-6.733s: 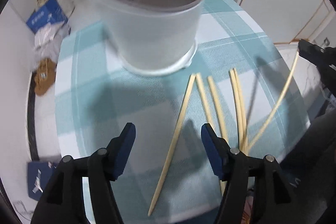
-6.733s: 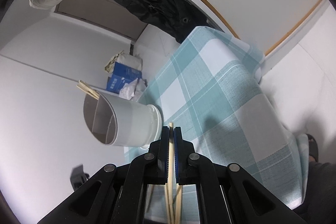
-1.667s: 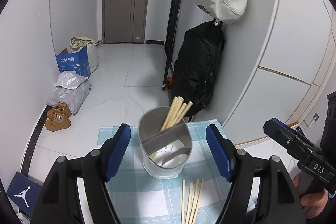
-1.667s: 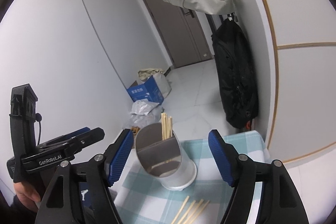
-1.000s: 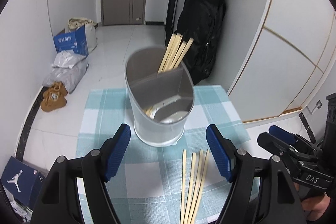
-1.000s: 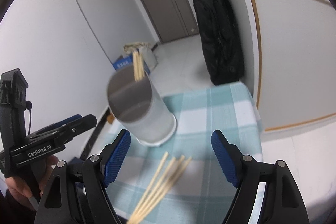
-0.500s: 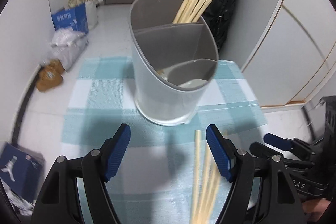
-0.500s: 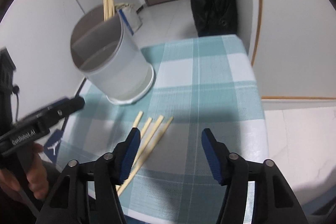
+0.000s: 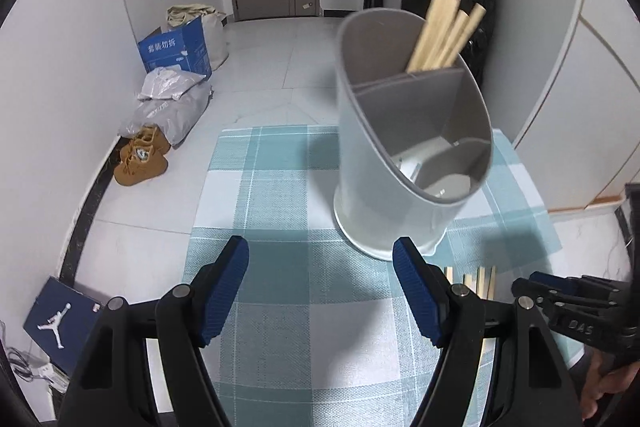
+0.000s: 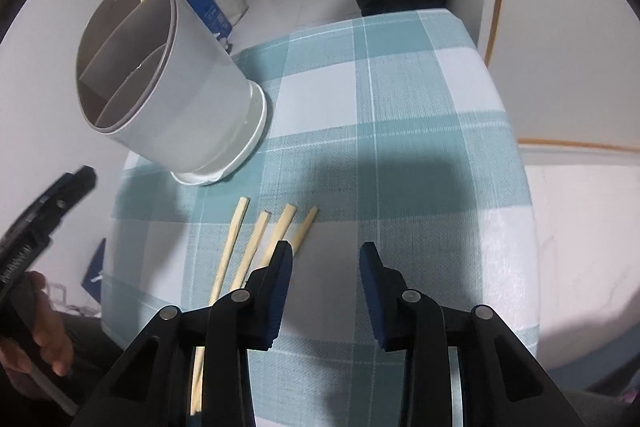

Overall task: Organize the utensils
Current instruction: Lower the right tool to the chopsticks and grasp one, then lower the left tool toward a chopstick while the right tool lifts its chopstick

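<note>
Four chopsticks [image 10: 256,247] lie loose on the checked cloth [image 10: 400,115], fanned side by side, near ends running under my right gripper [image 10: 325,259]. The holder [image 10: 172,95] stands just beyond their far tips, apart from them; its back compartment already carries a bunch of sticks [image 9: 444,35].

Handling, as I judge it: light, stiff, thin wood, smooth enough to roll or swivel in the pads. Lying flat on cloth, they leave little to get under. I'd pinch one stick across its width, somewhere mid-length so it doesn't tip, and keep clear of its neighbours.

Right gripper: jaws part open, moderate gap, holding nothing; left finger [image 10: 280,267] sits over the rightmost sticks, contact unclear.

Left gripper [image 9: 320,283]: jaws wide, empty, hovering above cloth in front of the holder, touching nothing.
</note>
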A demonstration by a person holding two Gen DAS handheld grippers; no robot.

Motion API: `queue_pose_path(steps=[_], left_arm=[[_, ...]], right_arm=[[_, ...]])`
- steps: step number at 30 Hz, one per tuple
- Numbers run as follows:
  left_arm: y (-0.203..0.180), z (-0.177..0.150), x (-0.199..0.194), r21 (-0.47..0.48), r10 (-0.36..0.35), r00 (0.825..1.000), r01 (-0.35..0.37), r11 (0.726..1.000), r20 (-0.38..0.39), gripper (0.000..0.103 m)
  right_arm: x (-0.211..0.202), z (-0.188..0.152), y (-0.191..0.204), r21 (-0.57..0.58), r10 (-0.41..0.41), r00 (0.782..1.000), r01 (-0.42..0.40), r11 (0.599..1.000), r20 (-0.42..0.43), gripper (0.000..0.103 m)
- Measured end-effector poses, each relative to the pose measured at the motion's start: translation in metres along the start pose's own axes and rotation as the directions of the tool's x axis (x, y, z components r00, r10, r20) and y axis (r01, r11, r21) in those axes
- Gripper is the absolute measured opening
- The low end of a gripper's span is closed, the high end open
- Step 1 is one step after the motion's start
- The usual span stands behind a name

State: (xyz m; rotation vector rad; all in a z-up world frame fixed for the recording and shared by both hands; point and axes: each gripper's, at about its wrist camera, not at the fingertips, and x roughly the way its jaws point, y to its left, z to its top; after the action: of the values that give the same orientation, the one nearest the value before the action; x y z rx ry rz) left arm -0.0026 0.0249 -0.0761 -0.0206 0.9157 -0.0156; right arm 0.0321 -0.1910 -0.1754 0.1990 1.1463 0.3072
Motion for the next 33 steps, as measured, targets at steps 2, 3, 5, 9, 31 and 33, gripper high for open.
queue_pose_path(steps=[2, 3, 5, 9, 31, 33], left_arm=[[0.004, 0.003, 0.001, -0.020, -0.018, 1.000, 0.018, 1.000, -0.007, 0.071], [0.006, 0.004, 0.000, -0.029, -0.027, 1.000, 0.027, 0.999, -0.012, 0.071], [0.011, 0.007, 0.006, -0.045, -0.040, 0.999, 0.039, 0.998, -0.020, 0.071], [0.019, 0.010, 0.005, -0.074, -0.052, 0.999, 0.051, 0.996, -0.012, 0.071], [0.046, -0.004, 0.008, -0.141, -0.055, 0.998, 0.048, 0.989, -0.043, 0.071], [0.044, -0.007, 0.010, -0.131, -0.060, 0.996, 0.051, 0.990, -0.062, 0.071]], right_arm=[[0.004, 0.003, 0.003, -0.004, 0.005, 1.000, -0.005, 1.000, -0.001, 0.033], [0.007, 0.005, 0.006, -0.009, -0.005, 1.000, 0.005, 1.000, -0.008, 0.033], [0.014, 0.007, 0.010, -0.016, -0.043, 0.999, 0.043, 0.999, -0.022, 0.027], [0.021, 0.008, 0.022, -0.050, -0.086, 0.996, 0.084, 0.995, -0.035, 0.026], [0.025, 0.002, 0.051, -0.068, -0.217, 0.976, 0.217, 0.974, 0.002, 0.006], [0.025, 0.004, 0.048, -0.048, -0.202, 0.979, 0.202, 0.978, 0.008, 0.004]])
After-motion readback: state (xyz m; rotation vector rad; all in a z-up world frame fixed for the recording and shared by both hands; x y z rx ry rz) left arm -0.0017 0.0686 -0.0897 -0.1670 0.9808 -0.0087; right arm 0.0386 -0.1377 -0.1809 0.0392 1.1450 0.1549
